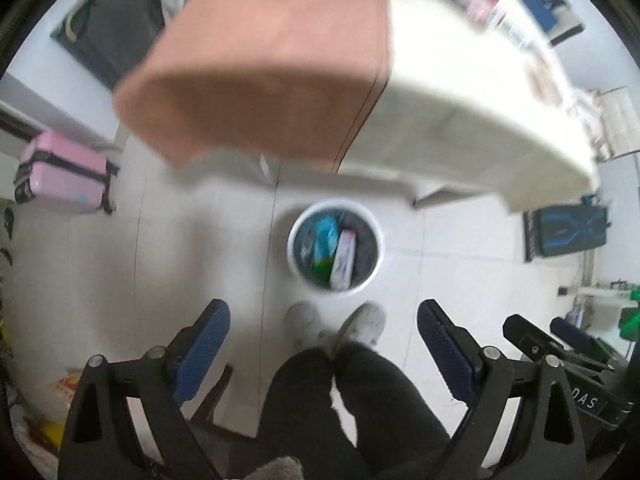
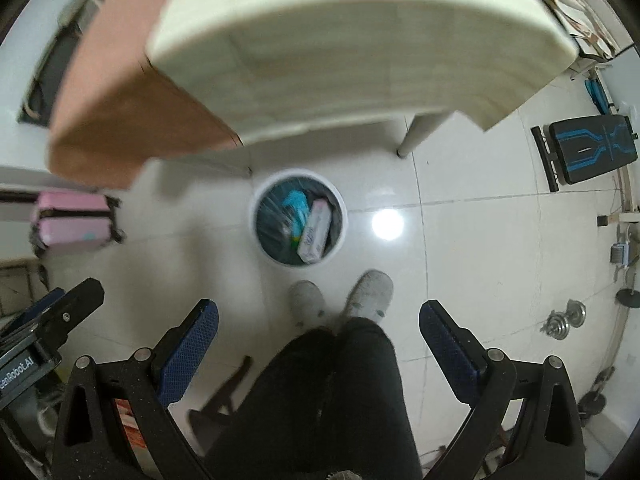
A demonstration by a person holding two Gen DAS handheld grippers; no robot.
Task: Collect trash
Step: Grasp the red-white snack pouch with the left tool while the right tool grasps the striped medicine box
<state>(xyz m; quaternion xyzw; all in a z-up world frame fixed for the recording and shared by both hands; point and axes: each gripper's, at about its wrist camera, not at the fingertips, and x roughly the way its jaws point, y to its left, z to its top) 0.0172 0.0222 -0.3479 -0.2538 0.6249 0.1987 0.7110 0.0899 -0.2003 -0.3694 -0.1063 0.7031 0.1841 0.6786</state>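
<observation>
White floor tiles (image 2: 460, 248) fill both views, seen from above. Left hand-held gripper (image 1: 324, 344) is held pointing straight down, jaws spread wide, nothing between the blue pads; right hand-held gripper (image 2: 319, 344) is released likewise, empty. Below, just beyond the person's shoes (image 2: 372, 292), the white bin (image 2: 297, 222) is set beside the surface (image 2: 360, 40), kept within reach; cartons (image 2: 316, 230) already lie inside. Surface contents are too blurred to identify.

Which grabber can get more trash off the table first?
About even, maybe left. Both the left gripper and right gripper hang open and empty over the bin. More table clutter shows in the left view.
</observation>
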